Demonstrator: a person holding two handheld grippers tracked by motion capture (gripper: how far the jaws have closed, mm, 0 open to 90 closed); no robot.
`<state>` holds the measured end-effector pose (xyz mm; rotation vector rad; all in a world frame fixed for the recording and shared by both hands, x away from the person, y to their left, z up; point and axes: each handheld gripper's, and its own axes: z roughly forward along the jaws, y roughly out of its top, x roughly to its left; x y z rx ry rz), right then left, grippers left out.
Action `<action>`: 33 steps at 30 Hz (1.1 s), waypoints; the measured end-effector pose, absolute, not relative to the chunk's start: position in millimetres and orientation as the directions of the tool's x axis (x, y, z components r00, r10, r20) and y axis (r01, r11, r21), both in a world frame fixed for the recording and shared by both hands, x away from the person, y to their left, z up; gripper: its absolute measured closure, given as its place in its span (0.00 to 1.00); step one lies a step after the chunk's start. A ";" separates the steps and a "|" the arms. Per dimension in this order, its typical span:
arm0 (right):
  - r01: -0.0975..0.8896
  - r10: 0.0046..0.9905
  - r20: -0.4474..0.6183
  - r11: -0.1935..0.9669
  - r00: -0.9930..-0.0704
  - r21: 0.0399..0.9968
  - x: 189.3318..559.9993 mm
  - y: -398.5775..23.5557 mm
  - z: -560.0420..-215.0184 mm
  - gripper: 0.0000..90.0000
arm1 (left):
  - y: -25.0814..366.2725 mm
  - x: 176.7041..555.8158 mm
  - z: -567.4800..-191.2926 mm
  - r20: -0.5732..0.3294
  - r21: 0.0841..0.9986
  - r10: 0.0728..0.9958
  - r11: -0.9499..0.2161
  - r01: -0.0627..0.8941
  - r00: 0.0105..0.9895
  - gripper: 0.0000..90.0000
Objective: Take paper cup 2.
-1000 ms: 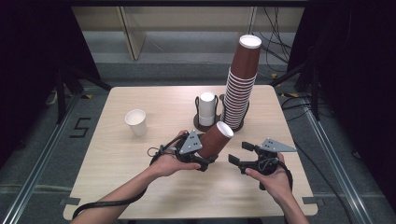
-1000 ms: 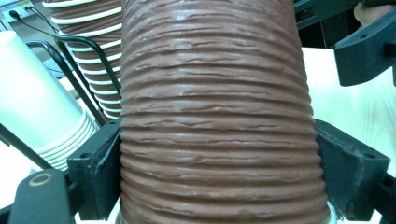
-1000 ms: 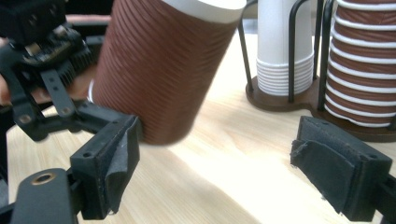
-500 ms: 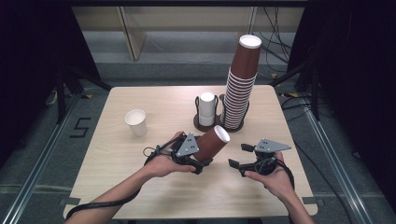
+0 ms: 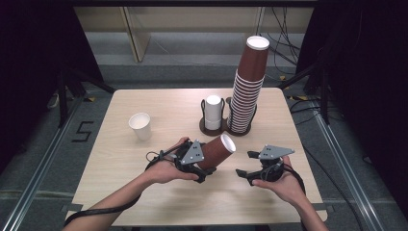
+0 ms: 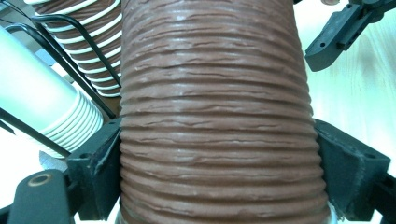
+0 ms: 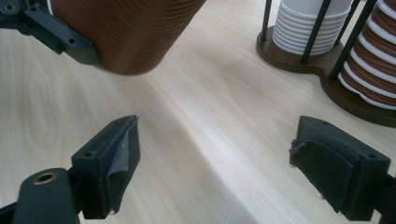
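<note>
A brown ribbed paper cup (image 5: pixel 217 151) is held tilted above the table, its white-lined mouth up and to the right. My left gripper (image 5: pixel 206 162) is shut on the cup's lower part. In the left gripper view both black pads (image 6: pixel 100 158) press the cup (image 6: pixel 219 107) from either side. My right gripper (image 5: pixel 246 164) hovers just right of the cup, open and with nothing in it. In the right gripper view its jaws stand wide apart (image 7: pixel 215 158) over bare wood, and the brown cup (image 7: pixel 126 32) sits at the upper left.
A tall stack of brown cups (image 5: pixel 248 91) and a short stack of white cups (image 5: pixel 212 111) stand in a dark wire holder at the table's back middle. A single white cup (image 5: pixel 140 126) stands at the left. The wooden table (image 5: pixel 120 192) ends close to the forearms.
The left gripper has drifted slightly down and toward the person with the brown cup. The right gripper has stayed where it was, still open.
</note>
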<state>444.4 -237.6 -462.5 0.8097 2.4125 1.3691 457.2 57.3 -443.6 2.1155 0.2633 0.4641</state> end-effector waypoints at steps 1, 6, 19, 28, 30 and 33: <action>0.344 0.578 0.052 0.408 -0.815 0.846 444.3 -237.6 -462.7 0.18 | 57.1 457.1 -443.9 0.229 0.833 0.356 -0.553 0.007 0.906 0.15; 0.331 0.566 0.037 0.427 -0.823 0.841 445.2 -239.0 -462.0 0.18 | 56.1 456.7 -444.4 0.238 0.818 0.327 -0.576 -0.007 0.915 0.15; 0.320 0.540 0.033 0.448 -0.841 0.835 445.4 -244.2 -463.9 0.18 | 58.5 461.1 -444.3 0.246 0.797 0.300 -0.604 -0.015 0.922 0.15; 0.318 0.542 0.030 0.447 -0.840 0.836 445.5 -242.6 -461.5 0.18 | 64.0 461.3 -443.2 0.255 0.783 0.294 -0.622 -0.018 0.921 0.15; 0.334 0.549 0.045 0.440 -0.835 0.833 444.6 -241.2 -460.7 0.18 | 64.0 460.6 -443.5 0.245 0.790 0.301 -0.613 -0.010 0.922 0.15; 0.312 0.537 0.026 0.451 -0.843 0.836 446.0 -240.4 -459.9 0.18 | 64.7 459.8 -442.8 0.248 0.786 0.298 -0.618 -0.011 0.922 0.15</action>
